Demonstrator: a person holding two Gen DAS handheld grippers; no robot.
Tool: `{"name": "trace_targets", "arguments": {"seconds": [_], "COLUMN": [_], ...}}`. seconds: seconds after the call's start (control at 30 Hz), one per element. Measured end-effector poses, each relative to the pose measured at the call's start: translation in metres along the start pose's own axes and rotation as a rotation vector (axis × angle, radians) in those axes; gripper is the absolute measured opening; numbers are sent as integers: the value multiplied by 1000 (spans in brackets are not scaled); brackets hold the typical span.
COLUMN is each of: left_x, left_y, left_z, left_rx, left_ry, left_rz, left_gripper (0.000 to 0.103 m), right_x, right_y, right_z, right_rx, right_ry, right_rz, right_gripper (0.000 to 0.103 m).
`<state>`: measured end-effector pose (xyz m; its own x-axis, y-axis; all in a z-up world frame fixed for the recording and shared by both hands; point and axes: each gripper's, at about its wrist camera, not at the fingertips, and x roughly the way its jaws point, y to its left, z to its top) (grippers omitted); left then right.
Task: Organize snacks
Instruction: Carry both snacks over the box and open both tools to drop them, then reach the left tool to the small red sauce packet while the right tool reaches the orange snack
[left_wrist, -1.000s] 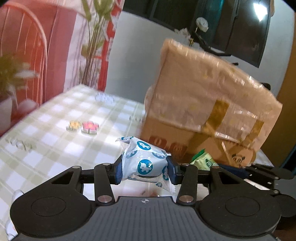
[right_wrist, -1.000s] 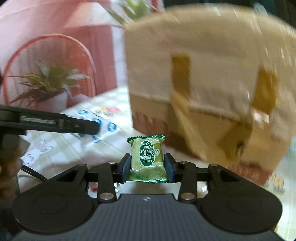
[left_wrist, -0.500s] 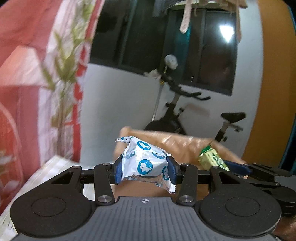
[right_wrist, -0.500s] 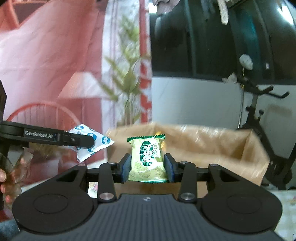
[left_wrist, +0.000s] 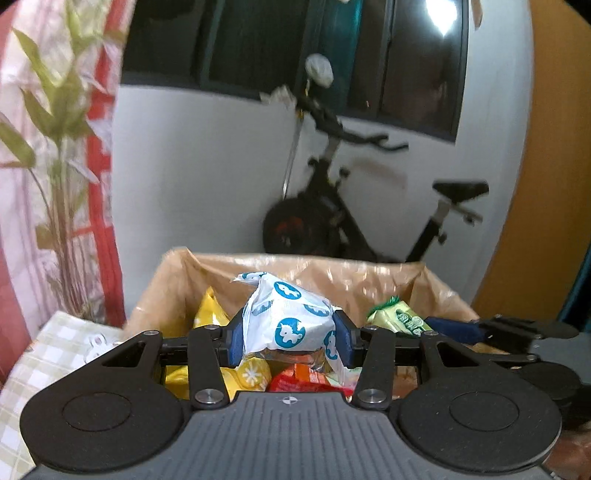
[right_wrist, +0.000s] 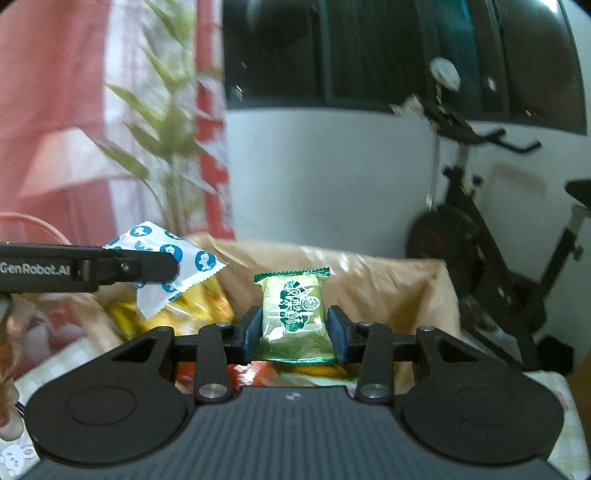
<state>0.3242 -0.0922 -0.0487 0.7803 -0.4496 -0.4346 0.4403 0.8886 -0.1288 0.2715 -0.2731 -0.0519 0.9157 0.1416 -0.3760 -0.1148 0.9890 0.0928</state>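
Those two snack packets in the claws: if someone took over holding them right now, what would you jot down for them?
Left gripper: shut on the white-and-blue packet, above the open brown bag.
Right gripper: shut on the green packet, also over the bag; its jaws just eased slightly.
Done: yellow and red snacks already lie in the bag.
Left: drop both packets in. Any snacks remaining on the table are out of view.

My left gripper (left_wrist: 288, 338) has its jaws clamped on a white snack packet with blue animal circles (left_wrist: 286, 321), held over the open brown paper bag (left_wrist: 173, 284). Yellow and red packets (left_wrist: 258, 374) lie inside the bag. To my right, the other gripper (left_wrist: 458, 328) holds a green packet (left_wrist: 400, 317) above the same bag.
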Motion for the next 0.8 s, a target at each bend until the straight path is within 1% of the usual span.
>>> {"name": "trace_targets", "arguments": {"seconds": [0.03, 0.07, 0.1, 0.13, 0.17, 0.23, 0.37, 0.4, 0.47, 0.53, 0.67, 0.8], "left_x": [5, 7, 6, 4, 1, -8, -39, -46, -60, -75, -99, -110], "left_y": [2, 1, 3, 4, 6, 9, 12, 14, 18, 25, 40, 55], "left_z": [0, 0, 0, 0, 0, -2, -9, -11, -16, -25, -46, -79], "left_rx": [4, 11, 16, 19, 19, 18, 24, 18, 2, -27, -89, -170], "left_ry": [13, 14, 9, -3, -17, -28, -46, -44, -49, -55, -40, 23], "left_rz": [-3, 2, 14, 26, 28, 17, 23, 22, 25, 33, 58, 94], "left_gripper": [50, 57, 70, 73, 74, 73, 73, 73, 73, 73, 73, 71], "right_x": [1, 0, -2, -4, -7, -16, -41, -50, -63, -76, -90, -93], "right_y": [-2, -3, -4, -5, -6, -6, -2, -1, 2, 10, 26, 40], "right_z": [-1, -2, -4, -5, -6, -8, -11, -14, -19, -26, -43, -66], "right_rx": [8, 17, 26, 30, 33, 40, 64, 84, 107, 95, 61, 53], "right_ry": [5, -2, -12, -15, -20, -41, -102, -130, -155, -174, -170, -136], "right_rz": [-8, -7, -4, -3, -5, 10, 61, 70, 106, 121, 166, 213], "right_gripper": [44, 44, 47, 51, 57, 57, 57, 57, 58, 57, 58, 57]}}
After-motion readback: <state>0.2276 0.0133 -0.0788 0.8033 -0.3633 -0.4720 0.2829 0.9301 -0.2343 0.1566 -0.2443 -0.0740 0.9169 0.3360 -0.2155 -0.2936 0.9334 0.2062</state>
